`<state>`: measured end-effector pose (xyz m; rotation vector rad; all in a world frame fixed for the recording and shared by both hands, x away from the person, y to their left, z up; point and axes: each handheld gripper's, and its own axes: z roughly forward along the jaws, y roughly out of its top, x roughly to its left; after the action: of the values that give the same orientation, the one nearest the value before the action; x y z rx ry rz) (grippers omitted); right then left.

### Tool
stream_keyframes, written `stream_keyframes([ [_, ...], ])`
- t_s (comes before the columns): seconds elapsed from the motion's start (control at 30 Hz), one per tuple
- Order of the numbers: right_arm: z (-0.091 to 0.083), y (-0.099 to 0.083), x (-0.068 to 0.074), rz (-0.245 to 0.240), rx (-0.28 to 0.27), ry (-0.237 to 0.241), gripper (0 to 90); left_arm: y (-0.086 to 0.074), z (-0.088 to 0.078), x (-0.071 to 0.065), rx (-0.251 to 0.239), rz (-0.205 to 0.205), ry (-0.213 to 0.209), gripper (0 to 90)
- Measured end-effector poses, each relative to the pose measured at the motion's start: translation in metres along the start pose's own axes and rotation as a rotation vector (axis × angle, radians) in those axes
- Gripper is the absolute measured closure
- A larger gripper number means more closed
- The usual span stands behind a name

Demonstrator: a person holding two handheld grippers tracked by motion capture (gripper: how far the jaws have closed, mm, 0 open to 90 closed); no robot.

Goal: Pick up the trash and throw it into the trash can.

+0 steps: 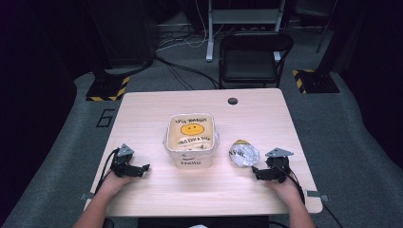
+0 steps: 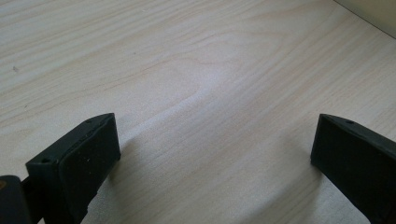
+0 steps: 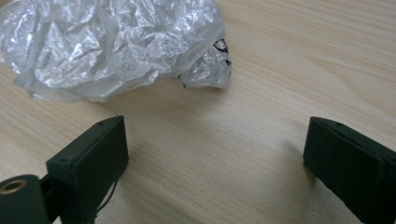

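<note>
A square bin [image 1: 191, 138] lined with a smiley-face plastic bag stands at the middle of the wooden table [image 1: 142, 109]. To its right lies a crumpled clear plastic bag [image 1: 243, 154] [image 3: 116, 44] with black print on it. My right gripper [image 1: 257, 173] [image 3: 215, 154] rests on the table just in front and right of that bag, its jaws wide open over bare wood. My left gripper [image 1: 143, 168] [image 2: 215, 149] rests near the table's front left, to the left of the bin, open with nothing between its jaws.
A dark round cable hole [image 1: 232, 100] sits near the table's far edge. Beyond the table stands a black folding chair [image 1: 252, 59], with cables on the grey floor and yellow-black striped stand bases [image 1: 110, 88] at both sides.
</note>
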<state>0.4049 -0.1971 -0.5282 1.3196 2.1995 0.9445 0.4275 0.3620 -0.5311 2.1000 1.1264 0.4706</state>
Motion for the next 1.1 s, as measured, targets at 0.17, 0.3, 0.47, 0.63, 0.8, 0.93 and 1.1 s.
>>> stream_keyframes([
  [0.17,0.0010,0.0004,-0.0012,-0.003,0.005,-0.008,3.1,0.0000,0.0000,0.0000,0.002,0.004,0.000,0.9],
  [0.3,0.0011,0.0004,-0.0012,-0.004,0.005,-0.008,3.0,0.0003,0.0001,-0.0001,0.004,0.011,-0.002,0.3],
  [0.47,0.0010,0.0004,-0.0012,-0.005,0.005,-0.009,3.0,0.0002,0.0004,-0.0001,0.000,0.010,-0.003,0.2],
  [0.63,0.0010,0.0004,-0.0011,-0.004,0.006,-0.008,3.1,0.0002,0.0002,0.0000,0.003,0.010,-0.003,0.3],
  [0.8,0.0009,0.0007,-0.0010,-0.001,0.007,-0.007,3.7,0.0003,0.0001,-0.0001,0.004,0.010,-0.002,0.3],
  [0.93,-0.0005,0.0013,-0.0004,-0.003,0.015,0.002,5.4,0.0002,0.0004,-0.0001,0.000,0.009,-0.003,0.3],
  [1.1,-0.0066,0.0046,-0.0007,-0.010,0.052,0.017,17.0,0.0002,0.0004,0.0000,0.000,0.010,-0.003,0.3],
])
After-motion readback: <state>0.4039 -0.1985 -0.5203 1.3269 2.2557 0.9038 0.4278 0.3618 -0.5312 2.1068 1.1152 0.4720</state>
